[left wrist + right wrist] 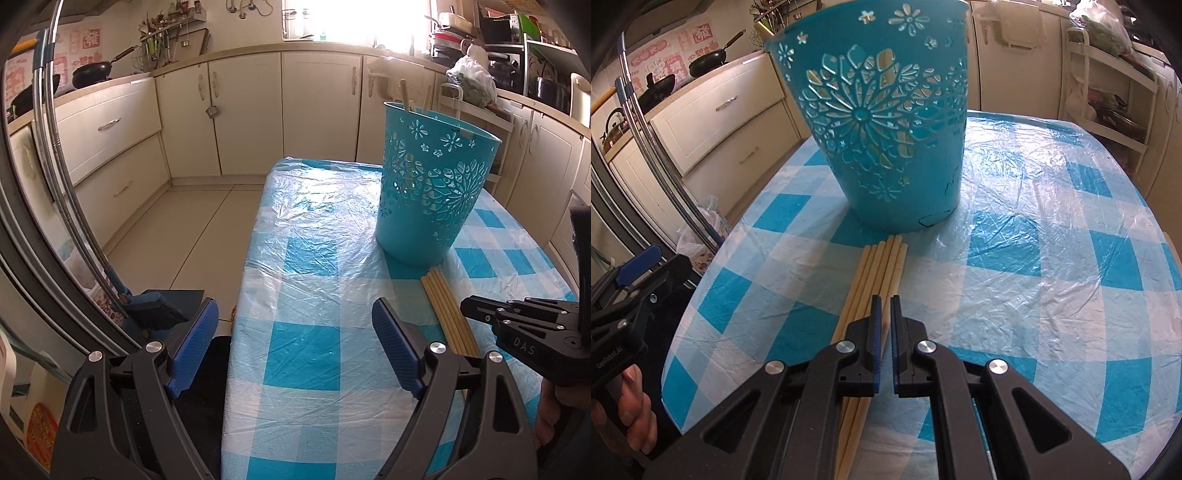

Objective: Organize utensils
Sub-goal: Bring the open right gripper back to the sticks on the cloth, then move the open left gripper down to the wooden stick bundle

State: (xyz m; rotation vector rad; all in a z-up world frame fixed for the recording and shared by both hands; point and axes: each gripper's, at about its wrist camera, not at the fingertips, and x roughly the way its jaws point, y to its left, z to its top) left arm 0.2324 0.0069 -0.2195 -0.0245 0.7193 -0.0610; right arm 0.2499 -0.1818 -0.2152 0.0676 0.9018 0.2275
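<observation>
I see a big table [1052,206] with a blue and white checked cloth under a clear plastic sheet. It fills most of both views. Kitchen cupboards [251,110] stand behind it.

On the table stands a tall blue bin [882,122] with flower-shaped holes cut in its side. It is upright. In the left view, two pale sticks [404,94] poke up over its rim, so I think some utensils are already inside.

Just in front of the bin lies a bunch of pale chopsticks [882,266]. They lie flat, side by side, with their far ends almost touching the bottom of the bin. These are what I need to put away.

My right hand-held gripper [884,332] is right above the bunch, near the middle of the sticks. Its two blue pads are nearly shut, with only a thin gap between them. I cannot see anything held in that gap. The sticks pass below it.

My left hand-held gripper [295,347] is spread wide and holds nothing. It hangs over the near left edge of the table, well apart from the sticks.

I think I am at the step of picking up the next chopsticks. For that, the right pads have to open, go down around one or more sticks, and squeeze. Then the sticks must be lifted, tipped upright and dropped into the bin. The sticks are thin and round, so they could roll or slip.
</observation>
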